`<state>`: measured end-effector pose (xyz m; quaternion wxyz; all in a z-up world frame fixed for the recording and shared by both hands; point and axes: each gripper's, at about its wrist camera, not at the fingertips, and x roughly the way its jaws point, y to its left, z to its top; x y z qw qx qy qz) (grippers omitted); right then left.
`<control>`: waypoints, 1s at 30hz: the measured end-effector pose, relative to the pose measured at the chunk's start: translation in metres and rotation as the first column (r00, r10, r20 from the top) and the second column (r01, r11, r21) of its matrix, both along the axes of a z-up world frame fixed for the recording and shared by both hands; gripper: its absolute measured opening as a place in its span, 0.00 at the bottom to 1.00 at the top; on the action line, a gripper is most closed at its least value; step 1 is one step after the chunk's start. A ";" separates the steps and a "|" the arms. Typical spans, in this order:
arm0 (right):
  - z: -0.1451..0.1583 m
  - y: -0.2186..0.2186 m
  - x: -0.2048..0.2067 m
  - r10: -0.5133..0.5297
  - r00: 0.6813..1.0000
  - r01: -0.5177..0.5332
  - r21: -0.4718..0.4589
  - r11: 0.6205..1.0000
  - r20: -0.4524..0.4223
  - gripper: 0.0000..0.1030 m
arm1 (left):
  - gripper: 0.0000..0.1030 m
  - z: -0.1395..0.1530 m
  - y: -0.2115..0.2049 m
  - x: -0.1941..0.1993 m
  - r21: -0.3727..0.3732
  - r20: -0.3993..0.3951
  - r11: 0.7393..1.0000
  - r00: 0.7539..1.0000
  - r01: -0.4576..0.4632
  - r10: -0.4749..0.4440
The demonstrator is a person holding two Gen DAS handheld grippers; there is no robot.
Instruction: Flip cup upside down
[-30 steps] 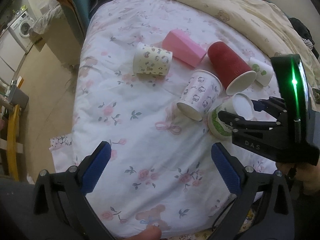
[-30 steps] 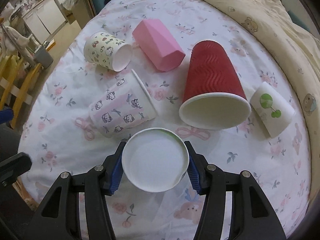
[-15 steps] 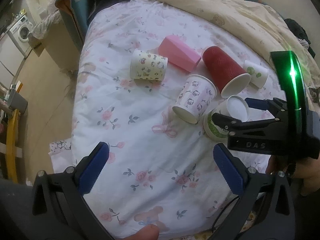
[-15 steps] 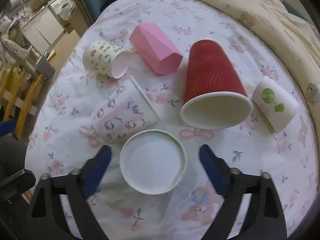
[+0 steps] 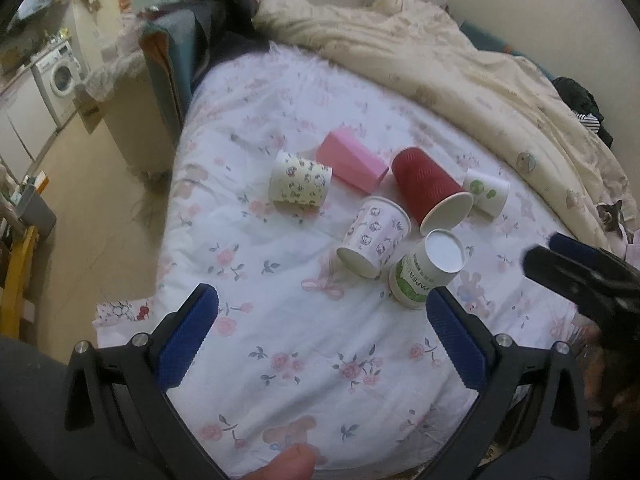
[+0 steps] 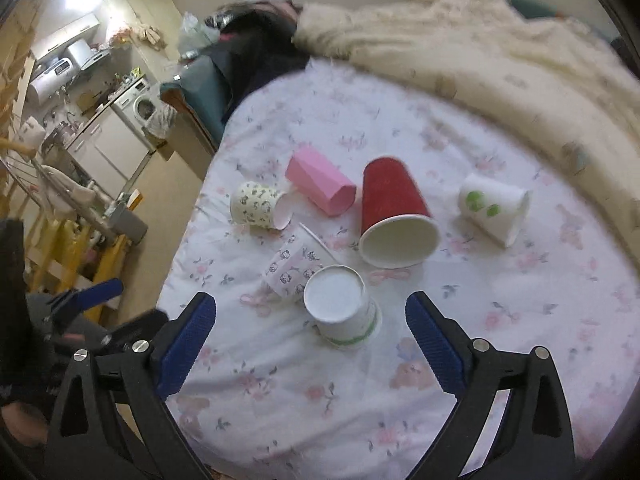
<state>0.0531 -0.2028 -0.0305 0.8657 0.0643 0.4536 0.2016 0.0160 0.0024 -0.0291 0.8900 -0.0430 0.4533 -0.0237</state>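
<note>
On the bed (image 6: pixel 500 360), the green cup (image 6: pixel 344 312) sits bottom-up, touching the kitty cup (image 6: pixel 292 272). Both tools, left (image 5: pixel 320 340) and right (image 6: pixel 310 344), gape wide, holding nothing. Soft bedding probably tips it if I bump anything.

Both wrist views look down at the bed (image 5: pixel 304 360) from near; both share the cup cluster (image 6: pixel 340 308) mid-frame.

We see the white cup with green print (image 6: pixel 344 312) standing upside down on the floral bed (image 6: pixel 500 360), touching a cartoon-print cup (image 6: pixel 292 270) lying on its side. Our right gripper (image 6: pixel 310 344) hangs above it, jaws spread wide and apart from it.
</note>
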 end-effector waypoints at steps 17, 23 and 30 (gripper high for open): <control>0.014 -0.041 -0.097 -0.240 0.957 0.245 -0.012 0.969 0.161 0.95 | 1.00 0.006 -0.002 -0.054 0.025 0.092 0.998 0.994 -0.060 0.058; 0.002 -0.043 -0.100 -0.254 0.958 0.258 -0.019 0.966 0.133 0.95 | 1.00 0.003 -0.001 -0.061 0.027 0.127 0.997 0.990 -0.066 0.062; -0.007 -0.039 -0.099 -0.256 0.956 0.264 -0.037 0.964 0.140 0.95 | 1.00 -0.001 0.003 -0.058 0.026 0.122 0.995 0.989 -0.092 0.088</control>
